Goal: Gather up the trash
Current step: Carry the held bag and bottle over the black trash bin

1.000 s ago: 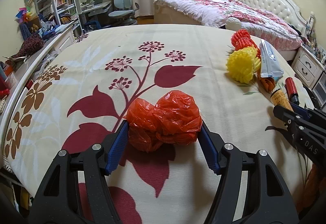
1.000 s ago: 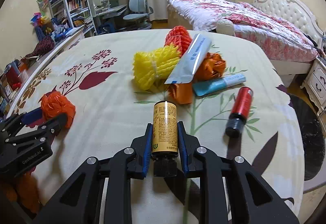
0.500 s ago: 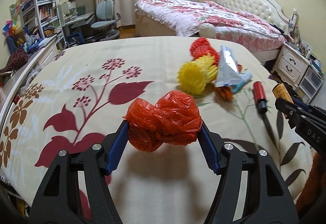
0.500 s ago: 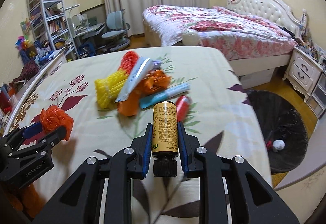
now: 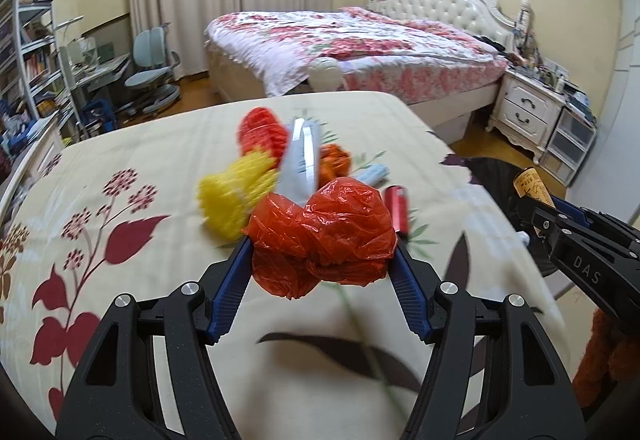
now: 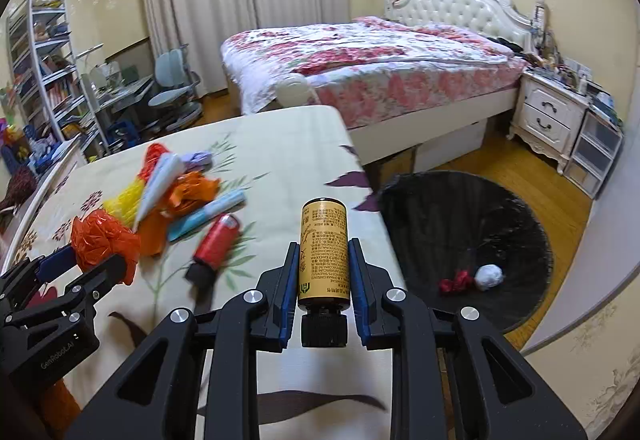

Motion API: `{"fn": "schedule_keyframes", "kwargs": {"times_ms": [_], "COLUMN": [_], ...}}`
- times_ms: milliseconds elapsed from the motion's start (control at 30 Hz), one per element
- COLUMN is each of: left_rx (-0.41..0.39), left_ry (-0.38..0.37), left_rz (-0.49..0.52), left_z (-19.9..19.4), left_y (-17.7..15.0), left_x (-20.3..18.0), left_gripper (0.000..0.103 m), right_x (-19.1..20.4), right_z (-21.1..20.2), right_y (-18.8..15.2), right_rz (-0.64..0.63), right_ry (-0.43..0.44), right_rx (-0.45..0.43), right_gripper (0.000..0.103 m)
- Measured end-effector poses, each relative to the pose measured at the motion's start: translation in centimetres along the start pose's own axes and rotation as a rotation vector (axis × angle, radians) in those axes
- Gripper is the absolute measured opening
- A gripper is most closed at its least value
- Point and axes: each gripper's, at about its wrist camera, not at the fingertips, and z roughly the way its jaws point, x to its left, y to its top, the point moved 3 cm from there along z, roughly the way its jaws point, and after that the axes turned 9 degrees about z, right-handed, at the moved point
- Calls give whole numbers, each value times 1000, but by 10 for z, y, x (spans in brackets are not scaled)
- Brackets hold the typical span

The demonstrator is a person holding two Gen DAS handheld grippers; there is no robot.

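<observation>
We see the left gripper [image 5: 322, 260] clenched on the red bag [image 5: 322, 238]; the right gripper [image 6: 323, 280] grasps the yellow bottle [image 6: 324, 252] near the bed's edge [image 6: 376, 224], the black bin [image 6: 460, 216] beside it.

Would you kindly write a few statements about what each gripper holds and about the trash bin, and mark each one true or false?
1. The left gripper holds a crumpled red bag. True.
2. The right gripper is open. False: it is shut on a yellow bottle.
3. The bottle's black cap points back toward the camera. True.
4. The bin is empty. False: a white wad and a red scrap lie in it.
5. The red tube is already in the bin. False: it lies on the bedspread.
</observation>
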Motion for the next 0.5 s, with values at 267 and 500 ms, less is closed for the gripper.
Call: {"fn": "schedule_keyframes", "kwargs": {"times_ms": [267, 500], "left_rx": [-35, -50], "left_ry": [-64, -107], "left_rz": [69, 125], "left_z": [17, 34], "left_y": [31, 51], "left_x": [-52, -95], "left_gripper": [65, 65], "right_x": [-56, -101], "right_z": [1, 13], "right_y": [19, 32], "right_rz": [71, 142], "right_ry": [-87, -150], "right_rx": [-36, -42], "right_gripper": [25, 25]}}
